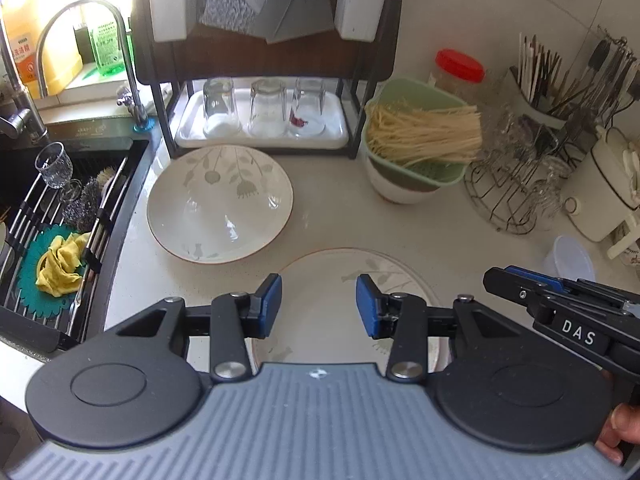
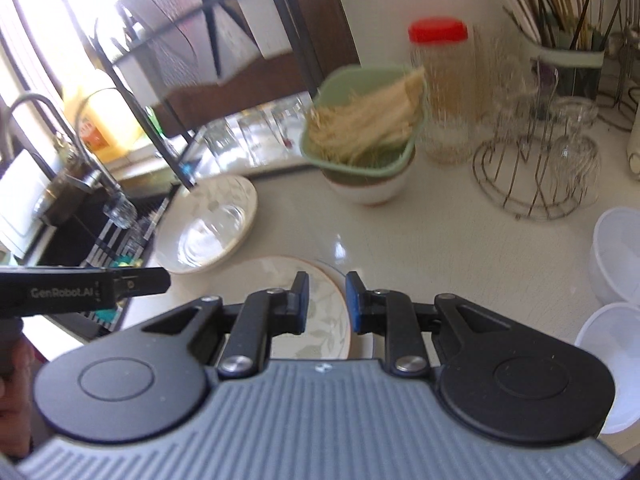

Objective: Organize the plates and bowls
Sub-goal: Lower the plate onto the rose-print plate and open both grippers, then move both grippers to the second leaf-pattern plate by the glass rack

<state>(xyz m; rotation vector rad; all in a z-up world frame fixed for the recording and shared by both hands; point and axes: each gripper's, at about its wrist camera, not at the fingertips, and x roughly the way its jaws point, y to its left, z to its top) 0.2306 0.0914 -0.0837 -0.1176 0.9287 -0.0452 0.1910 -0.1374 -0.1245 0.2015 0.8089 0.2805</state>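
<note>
Nearest to me, my left gripper (image 1: pixel 319 305) hovers with its blue pads spread and nothing between them. Straight beneath it, at six o'clock on the counter (image 1: pixel 340 208), lies a flat leaf-patterned plate (image 1: pixel 340 280), its rim showing through the gap between the pads.

My right gripper (image 2: pixel 327 302) comes in from three o'clock. Its pads stand a narrow gap apart, with nothing between them. In its own view it hangs over the right edge of the same plate (image 2: pixel 316 304), which appears to sit on a second dish.

Farther out, at about eleven o'clock from the left gripper, a wide patterned bowl (image 1: pixel 220 204) rests upright near the sink (image 1: pixel 80 200). It is round, so no long axis matters.

I judge the left hand nearer the bowl; the plate is under both.

Beyond, at twelve o'clock, the dish rack (image 1: pixel 260 120) holds upturned glasses (image 1: pixel 266 108). At one o'clock a green strainer of noodles (image 1: pixel 420 136) sits in another bowl.
</note>
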